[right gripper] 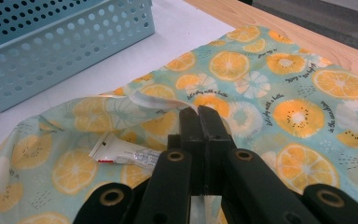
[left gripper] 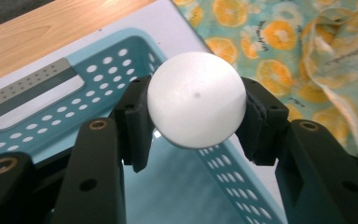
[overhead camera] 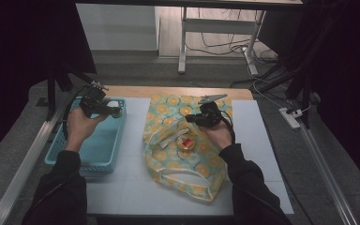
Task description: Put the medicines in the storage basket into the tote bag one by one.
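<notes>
Dark floor, cables and the legs of another table are seen beyond a wooden table [overhead camera: 178, 91] covered by a white mat [overhead camera: 131, 183] in the high view. On the mat, at about 9 o'clock, a light-blue perforated basket [overhead camera: 96, 154] is set, and near the centre a cloth bag [overhead camera: 187, 180] printed with orange slices is spread, with a small round yellow container [overhead camera: 186, 143] and a white tube [overhead camera: 168, 137] lying in its open mouth. The left gripper [overhead camera: 115, 111] is held over the basket's far end, at roughly 10 o'clock of the table. In the left gripper view a white ball [left gripper: 196, 99] is shown clamped between the two pads [left gripper: 137, 123], the jaws standing about half apart and pressed against its sides, with the basket's rim [left gripper: 98, 63] and blue floor beneath it and the printed bag at 2 o'clock; in the high view the ball is made out merely as a pale spot at the gripper's tip. The right gripper [overhead camera: 191, 119] is held over the bag at about 1 o'clock of the centre. In the right gripper view its jaws are seen pressed fully together on a raised fold of the bag's fabric [right gripper: 168, 105], a detail not resolved from above, and the white tube [right gripper: 123, 153] is seen at 9 o'clock of the jaws, with the basket's side wall [right gripper: 65, 56] at 11 o'clock.
</notes>
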